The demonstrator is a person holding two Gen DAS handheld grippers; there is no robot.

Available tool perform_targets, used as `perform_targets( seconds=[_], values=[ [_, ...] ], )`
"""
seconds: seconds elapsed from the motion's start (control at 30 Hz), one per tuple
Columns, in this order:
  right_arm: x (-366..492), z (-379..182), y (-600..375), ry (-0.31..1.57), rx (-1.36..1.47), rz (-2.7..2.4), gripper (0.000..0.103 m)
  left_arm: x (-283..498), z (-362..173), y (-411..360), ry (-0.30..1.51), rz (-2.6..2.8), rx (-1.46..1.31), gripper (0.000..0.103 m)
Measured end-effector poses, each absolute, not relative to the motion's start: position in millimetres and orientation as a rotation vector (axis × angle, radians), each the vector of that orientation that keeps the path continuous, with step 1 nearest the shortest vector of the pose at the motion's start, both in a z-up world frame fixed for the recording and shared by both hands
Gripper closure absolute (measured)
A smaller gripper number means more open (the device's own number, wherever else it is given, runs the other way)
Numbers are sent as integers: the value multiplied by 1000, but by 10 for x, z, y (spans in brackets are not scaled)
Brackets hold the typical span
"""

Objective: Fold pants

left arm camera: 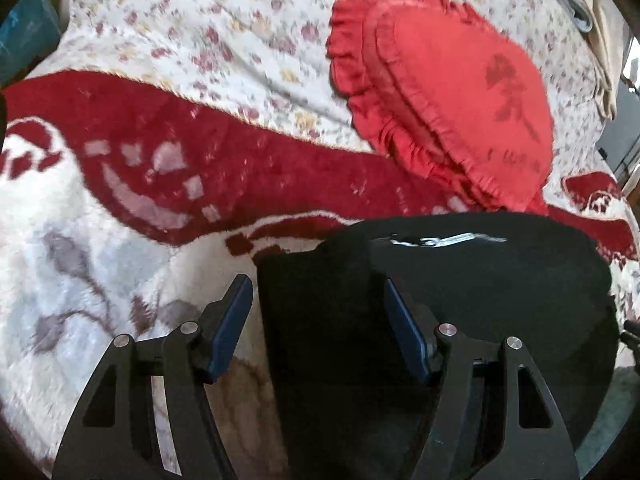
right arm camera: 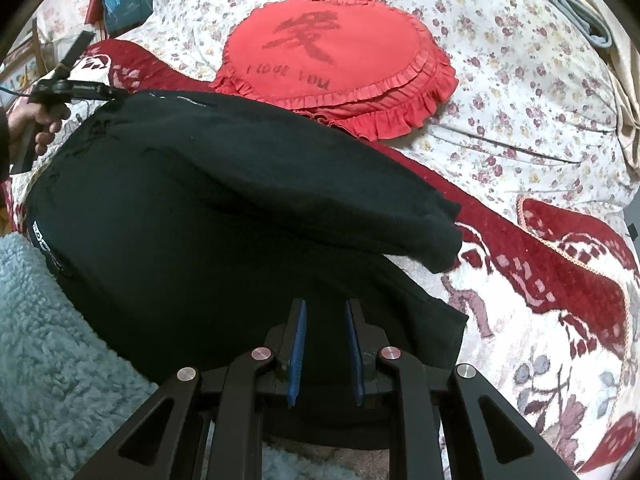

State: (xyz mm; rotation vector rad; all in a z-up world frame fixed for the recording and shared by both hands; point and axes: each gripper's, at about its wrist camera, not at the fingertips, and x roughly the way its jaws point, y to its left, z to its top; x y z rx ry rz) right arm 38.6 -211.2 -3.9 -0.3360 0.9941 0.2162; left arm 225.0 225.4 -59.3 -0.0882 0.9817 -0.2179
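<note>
Up close, the left wrist view shows the left tongs apart over the black pants' folded edge on the patterned blanket, with open blanket to the left. Across the right wrist view, the pants stretch left to right, hems rightward near the red heart pillow; the right tongs clamp the lower leg's fabric, and only this view shows the person's hand.

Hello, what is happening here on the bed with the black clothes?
A person is folding black pants on a red and white blanket, with a two-finger gripper in each hand. The right gripper is narrow and appears closed on the fabric near one edge. The left gripper stands wide, with a flap of the pants between its fingers; whether it presses the cloth is unclear. The pants are already partly doubled over. A red frilled cushion lies behind them.
</note>
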Motion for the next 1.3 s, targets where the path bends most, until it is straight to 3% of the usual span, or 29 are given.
perform_targets(
  seconds=[0.37, 0.43, 0.6, 0.63, 0.73, 1.03, 1.17, 1.3],
  values=[
    [450, -81, -2072, 1017, -350, 199, 86, 2429, -800, 2499, 969, -316, -318, 36],
    [458, -83, -2075, 1019, -349, 193, 86, 2426, -779, 2464, 974, -330, -302, 55],
    [463, -80, -2071, 1019, -349, 184, 86, 2369, -682, 2457, 947, -320, -277, 70],
    [461, -78, -2075, 1018, -347, 183, 86, 2348, -646, 2447, 932, -321, -270, 78],
    [462, -50, -2130, 1009, -313, 174, 86, 2284, -521, 2407, 904, -308, -245, 86],
    [947, 234, -3552, 981, 320, 151, 83, 2063, 71, 2265, 792, -220, -129, 88],
    [1405, 248, -4152, 989, 542, 157, 62, 2039, 187, 2205, 773, -182, -135, 89],
    [1827, 58, -4289, 1046, 683, 231, 60, 2035, 172, 2138, 775, -166, -130, 89]
  ],
)
